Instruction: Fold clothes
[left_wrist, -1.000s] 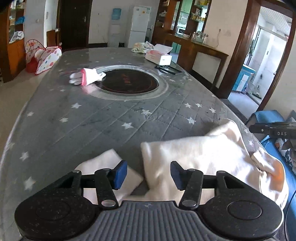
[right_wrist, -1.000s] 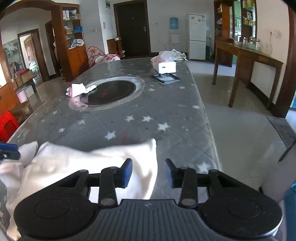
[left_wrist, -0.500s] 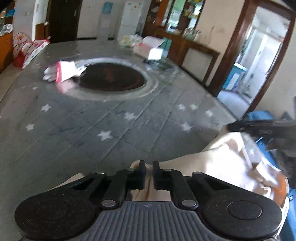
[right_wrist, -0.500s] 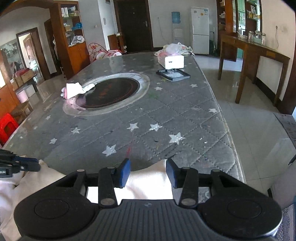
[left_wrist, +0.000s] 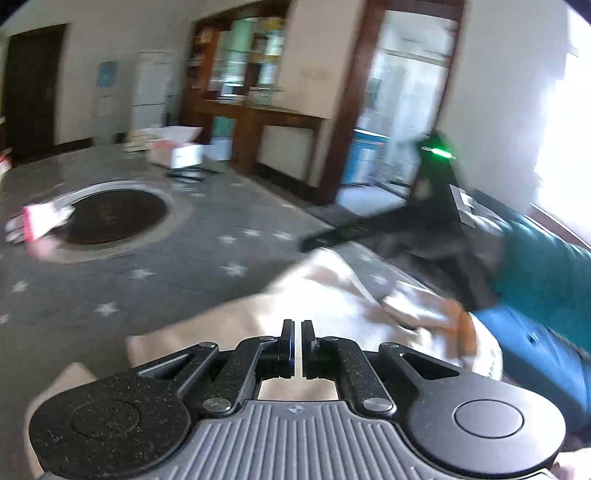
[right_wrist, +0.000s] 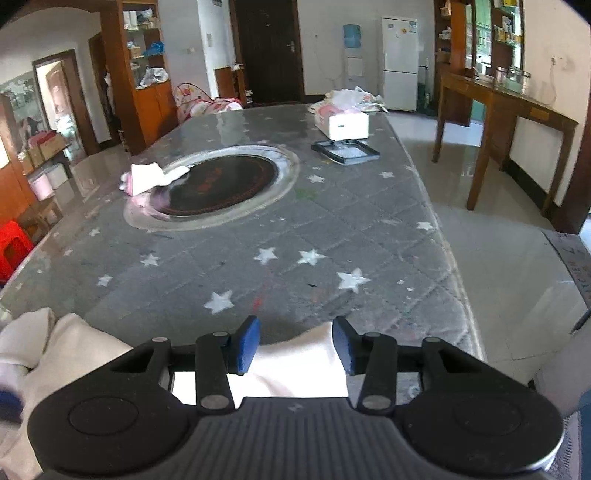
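I'm pinching the cream garment (left_wrist: 325, 306) in my left gripper (left_wrist: 297, 343), its cloth bunching in rumpled folds toward 2 o'clock. My right gripper (right_wrist: 295, 345) is gaping wide over a smooth white corner.

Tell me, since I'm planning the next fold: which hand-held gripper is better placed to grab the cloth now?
Right. The right hand-held gripper is open with the cream garment between its fingers; the left hand-held gripper looks shut.
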